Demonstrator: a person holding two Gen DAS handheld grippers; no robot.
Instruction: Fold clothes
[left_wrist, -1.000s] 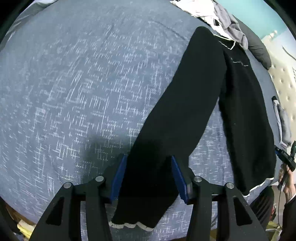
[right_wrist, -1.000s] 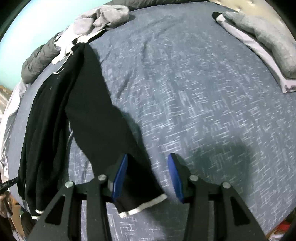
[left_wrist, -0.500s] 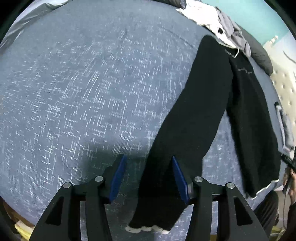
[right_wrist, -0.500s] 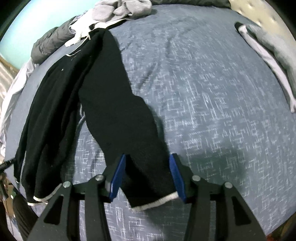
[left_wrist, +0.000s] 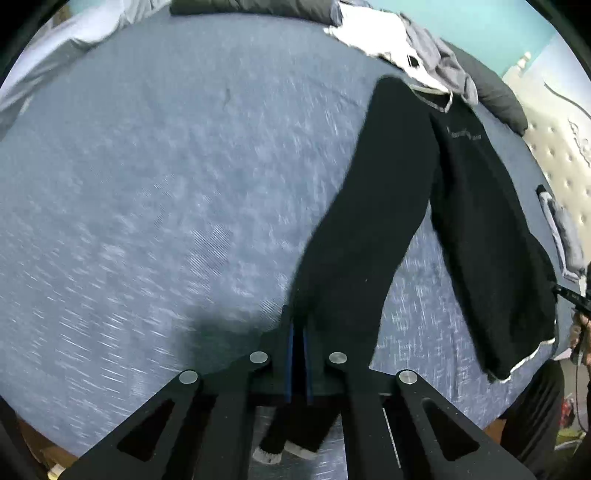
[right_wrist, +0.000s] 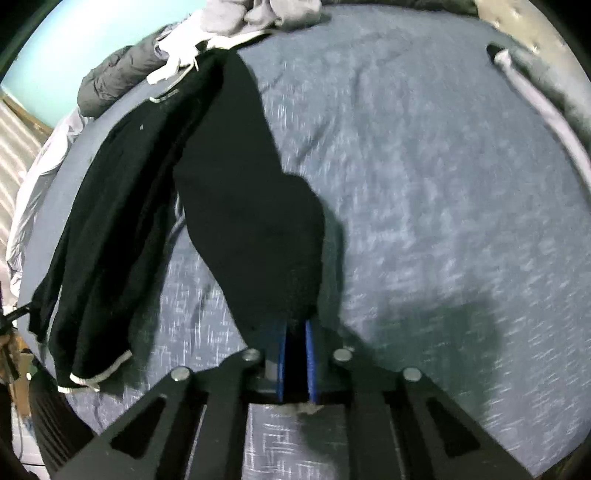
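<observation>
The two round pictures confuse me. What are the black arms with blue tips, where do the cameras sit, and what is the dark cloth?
A person holds a two-finger gripper in each hand; each carries a wide-angle camera looking along its fingers. One picture comes from the left gripper, the other from the right gripper. A black long-sleeved sweater with pale trim lies on a bed with a speckled blue-grey sheet. The left gripper is shut on one sleeve; the right one is closing on the other sleeve, pinched between its blue pads. A pile of grey and white clothes waits at the far edge.
</observation>
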